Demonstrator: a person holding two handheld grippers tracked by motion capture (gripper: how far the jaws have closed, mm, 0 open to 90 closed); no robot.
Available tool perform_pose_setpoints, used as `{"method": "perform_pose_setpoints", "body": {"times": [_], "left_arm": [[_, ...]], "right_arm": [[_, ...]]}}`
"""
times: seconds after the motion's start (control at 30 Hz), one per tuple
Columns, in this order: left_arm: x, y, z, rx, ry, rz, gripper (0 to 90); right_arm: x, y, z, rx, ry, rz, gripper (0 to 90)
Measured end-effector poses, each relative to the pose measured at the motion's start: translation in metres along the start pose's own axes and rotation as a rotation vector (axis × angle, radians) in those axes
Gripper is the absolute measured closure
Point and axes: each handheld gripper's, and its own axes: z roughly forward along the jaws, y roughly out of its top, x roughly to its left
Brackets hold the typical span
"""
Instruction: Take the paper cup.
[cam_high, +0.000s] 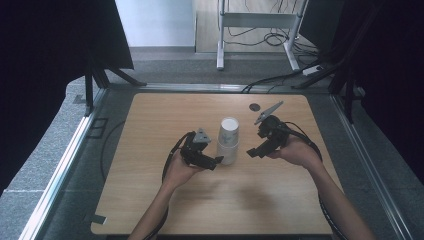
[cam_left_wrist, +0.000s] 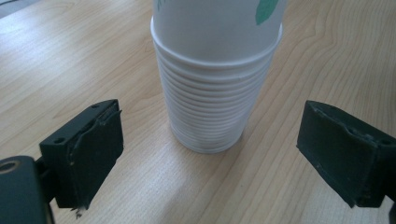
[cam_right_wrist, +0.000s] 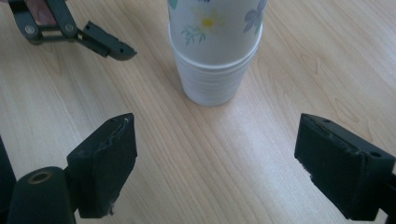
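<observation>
Two grippers flanked a stack of paper cups (cam_high: 228, 141) standing upside down mid-table (cam_high: 150, 200), left gripper (cam_high: 216, 161) just beside its base with jaws spread wide, right gripper (cam_high: 254, 152) near, jaws likewise apart, neither touching

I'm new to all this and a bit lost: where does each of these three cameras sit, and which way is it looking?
High view: above the table, looking forward and down; forearms, hands, left gripper and right gripper show.
Left gripper view: rides the left gripper, facing the stack of paper cups between its open jaws.
Right gripper view: rides the right gripper, facing the same stack; the left gripper appears beyond.
All share the stack.
</observation>
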Motion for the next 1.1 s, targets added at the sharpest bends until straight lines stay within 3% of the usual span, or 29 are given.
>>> {"method": "perform_pose_setpoints", "body": {"times": [0.23, 0.67, 1.1], "left_arm": [[0.002, 0.003, 0.004, -0.003, -0.007, -0.003, 6.8], [0.004, 0.007, 0.012, -0.024, -0.016, -0.002, 8.7], [0.005, 0.012, 0.019, -0.028, -0.028, -0.016, 9.6]], "right_arm": [[-0.001, 0.015, 0.000, 0.012, -0.003, -0.023, 13.7], [-0.003, 0.041, 0.002, 0.031, -0.006, -0.018, 15.0], [-0.004, 0.067, 0.005, 0.082, -0.023, -0.047, 17.4]]}}
